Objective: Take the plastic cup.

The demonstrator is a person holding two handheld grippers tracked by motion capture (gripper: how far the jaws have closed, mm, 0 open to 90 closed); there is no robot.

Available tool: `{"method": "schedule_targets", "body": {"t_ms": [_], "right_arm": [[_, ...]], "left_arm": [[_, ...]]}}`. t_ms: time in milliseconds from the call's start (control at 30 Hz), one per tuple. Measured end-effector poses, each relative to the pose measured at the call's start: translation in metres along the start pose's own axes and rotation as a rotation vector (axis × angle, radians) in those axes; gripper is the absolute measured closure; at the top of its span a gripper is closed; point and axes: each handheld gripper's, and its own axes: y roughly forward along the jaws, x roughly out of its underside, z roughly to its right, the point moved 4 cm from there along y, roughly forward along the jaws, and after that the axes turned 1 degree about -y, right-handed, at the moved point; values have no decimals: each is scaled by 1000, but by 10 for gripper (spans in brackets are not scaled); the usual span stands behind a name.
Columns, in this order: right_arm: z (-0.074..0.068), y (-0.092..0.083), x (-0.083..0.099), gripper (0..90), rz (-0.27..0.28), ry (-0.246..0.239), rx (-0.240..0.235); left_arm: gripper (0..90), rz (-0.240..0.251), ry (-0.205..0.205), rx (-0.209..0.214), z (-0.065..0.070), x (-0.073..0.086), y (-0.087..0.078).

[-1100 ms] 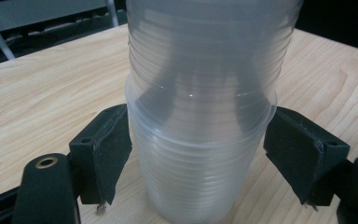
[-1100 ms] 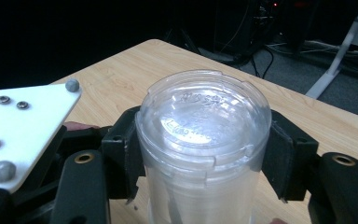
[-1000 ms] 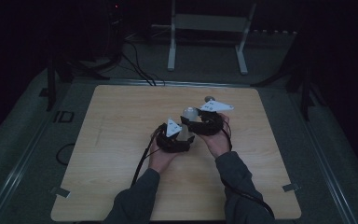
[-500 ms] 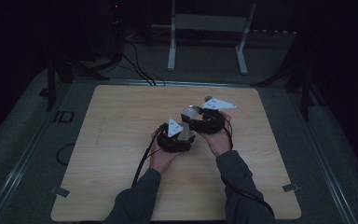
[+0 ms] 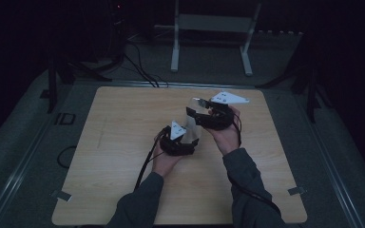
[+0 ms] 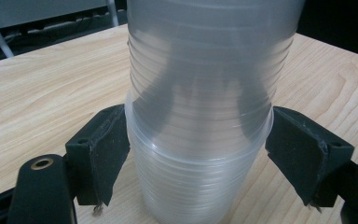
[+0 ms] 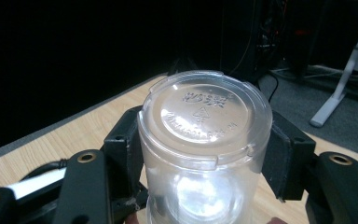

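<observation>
Both forearms, in dark grey sleeves, come in over the near edge of the light wooden table and meet around its middle. The person's left hand rests low over the board, palm up beneath the left gripper, which points toward the far edge. In the left gripper view its two black jaws stand on either side of a stack of clear, ribbed plastic cups, the pads pressed against the rim of the lower cup, so the stack is pinched there just above the table, near its centre. The right hand is held higher and a little farther toward the far right corner, carrying the right gripper with its grey three-cornered plate on top. Its jaws have just been closing, and the right gripper view shows them clamped on the sides of a single clear plastic cup, bottom end toward the camera, with embossed marks on its round base. From above, this cup hangs over the table just beyond the stack.
</observation>
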Motion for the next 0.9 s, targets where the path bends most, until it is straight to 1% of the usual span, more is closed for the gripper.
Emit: {"method": "schedule_targets", "body": {"t_ms": [100,167,367,467,533,567,633,733,800,867,900], "right_arm": [[0,-4,-6,390,16,0,-4],[0,-7,-12,390,31,0,-2],[0,-13,-19,390,43,-10,2],[2,-20,-22,391,55,-12,10],[2,-20,-22,391,55,-12,10],[6,-27,-24,391,71,-6,18],[7,-29,-25,391,74,-4,20],[11,-37,-26,391,85,11,25],[14,-43,-25,392,90,8,33],[18,-52,-21,393,87,5,48],[18,-52,-21,393,87,5,48]], "left_arm": [[207,1,10,-2,1,0,-1],[202,4,10,-1,2,-1,-3],[191,10,2,3,2,-2,-7],[188,15,-6,10,2,-2,-9],[188,16,-4,9,2,-3,-9],[188,16,-3,12,2,-3,-11],[188,20,-7,15,3,-3,-13],[191,20,-4,19,4,-3,-16],[192,21,-3,21,5,-3,-18],[193,23,-6,25,5,-3,-20],[193,24,-7,27,5,-3,-21]]}}
